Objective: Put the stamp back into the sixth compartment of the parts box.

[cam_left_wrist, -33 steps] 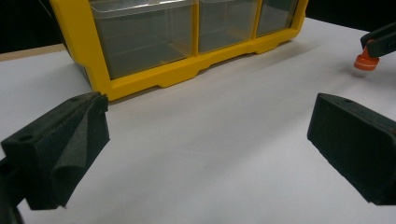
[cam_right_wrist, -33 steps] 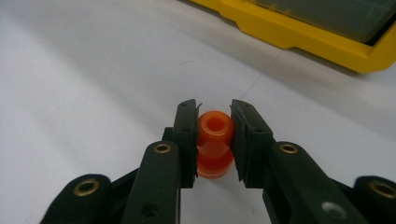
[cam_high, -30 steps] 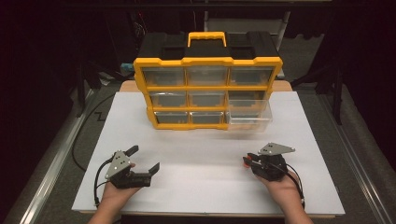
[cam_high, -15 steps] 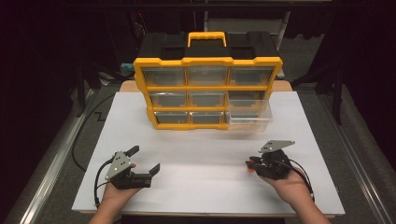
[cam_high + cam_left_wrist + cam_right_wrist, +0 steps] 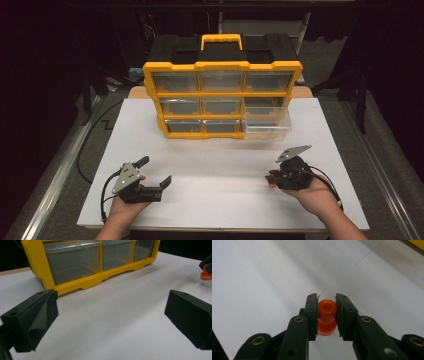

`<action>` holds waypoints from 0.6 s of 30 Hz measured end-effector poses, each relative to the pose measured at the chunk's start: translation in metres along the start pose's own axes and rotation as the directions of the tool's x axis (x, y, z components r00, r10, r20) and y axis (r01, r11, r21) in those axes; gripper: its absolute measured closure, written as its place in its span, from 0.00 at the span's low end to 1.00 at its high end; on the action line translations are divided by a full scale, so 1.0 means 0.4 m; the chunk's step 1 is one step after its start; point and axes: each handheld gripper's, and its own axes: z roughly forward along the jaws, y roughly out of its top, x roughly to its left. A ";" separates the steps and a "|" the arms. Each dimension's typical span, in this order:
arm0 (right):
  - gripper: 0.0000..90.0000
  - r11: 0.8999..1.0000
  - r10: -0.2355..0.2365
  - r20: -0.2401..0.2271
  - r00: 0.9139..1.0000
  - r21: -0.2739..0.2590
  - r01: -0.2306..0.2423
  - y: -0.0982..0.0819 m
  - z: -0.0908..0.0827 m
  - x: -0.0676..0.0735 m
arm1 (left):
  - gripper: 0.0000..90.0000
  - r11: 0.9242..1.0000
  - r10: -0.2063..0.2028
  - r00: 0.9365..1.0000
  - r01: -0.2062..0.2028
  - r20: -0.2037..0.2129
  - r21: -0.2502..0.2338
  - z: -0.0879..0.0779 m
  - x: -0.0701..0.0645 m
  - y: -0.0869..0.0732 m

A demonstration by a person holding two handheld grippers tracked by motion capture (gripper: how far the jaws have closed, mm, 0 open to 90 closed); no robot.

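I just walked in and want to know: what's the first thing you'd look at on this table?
The big yellow drawer box at the far middle of the white table, its bottom-right clear drawer pulled out. Next, the small orange piece pinched in the right gripper, while the left gripper sits wide open.

A small orange piece point(image 5: 326, 316), glossy and translucent, shaped as two rounded lobes stacked one on the other with a round hole in its upper end, sits clamped between the two black jaws of the right gripper point(image 5: 326, 315), just above the white table top. A yellow-framed organiser point(image 5: 222, 97) with a black top, a yellow handle and nine clear drawers in three rows stands upright at the far middle; its lower right drawer point(image 5: 266, 122) is pulled out.
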 end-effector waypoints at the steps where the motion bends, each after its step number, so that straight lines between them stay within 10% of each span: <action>1: 0.82 1.000 0.003 -0.008 1.000 0.005 -0.003 0.001 -0.002 -0.002 | 0.01 1.000 -0.002 1.000 0.002 0.001 0.002 0.000 0.000 0.000; 18: 0.82 0.992 -0.027 -0.053 0.998 0.120 0.033 0.028 -0.016 -0.014 | 0.01 1.000 -0.002 1.000 0.002 0.004 -0.001 0.001 0.000 -0.001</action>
